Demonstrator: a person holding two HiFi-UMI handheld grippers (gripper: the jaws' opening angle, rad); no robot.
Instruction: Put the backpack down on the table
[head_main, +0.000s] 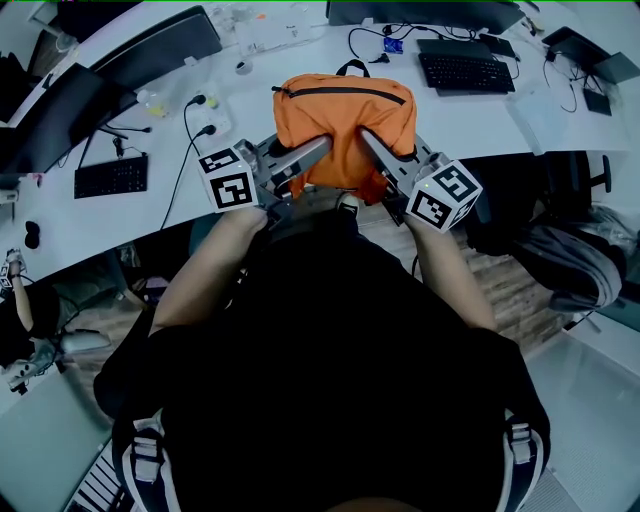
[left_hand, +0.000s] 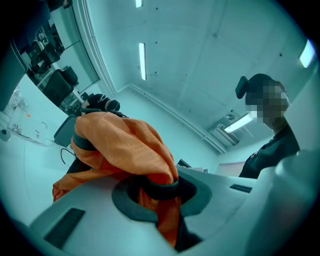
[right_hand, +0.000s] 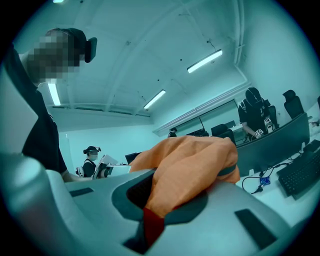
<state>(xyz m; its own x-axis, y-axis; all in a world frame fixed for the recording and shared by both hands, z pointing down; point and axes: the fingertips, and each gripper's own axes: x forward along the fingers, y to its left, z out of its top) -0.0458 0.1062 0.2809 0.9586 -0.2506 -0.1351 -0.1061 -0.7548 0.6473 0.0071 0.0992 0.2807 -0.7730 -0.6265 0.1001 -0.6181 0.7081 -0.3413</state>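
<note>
An orange backpack (head_main: 345, 125) with a dark zip and black straps hangs between both grippers over the near edge of the white table (head_main: 500, 115). My left gripper (head_main: 322, 150) is shut on the fabric of its left side, and orange cloth (left_hand: 130, 145) bunches out of the jaws in the left gripper view. My right gripper (head_main: 368, 140) is shut on its right side, with orange fabric (right_hand: 195, 165) spilling from the jaws in the right gripper view. Whether the bag's bottom touches the table is hidden.
A black keyboard (head_main: 465, 72) lies at the back right and another keyboard (head_main: 110, 177) at the left. Cables (head_main: 195, 130) run left of the bag, a monitor (head_main: 160, 45) stands at the back left. Other people (right_hand: 257, 112) sit at desks behind.
</note>
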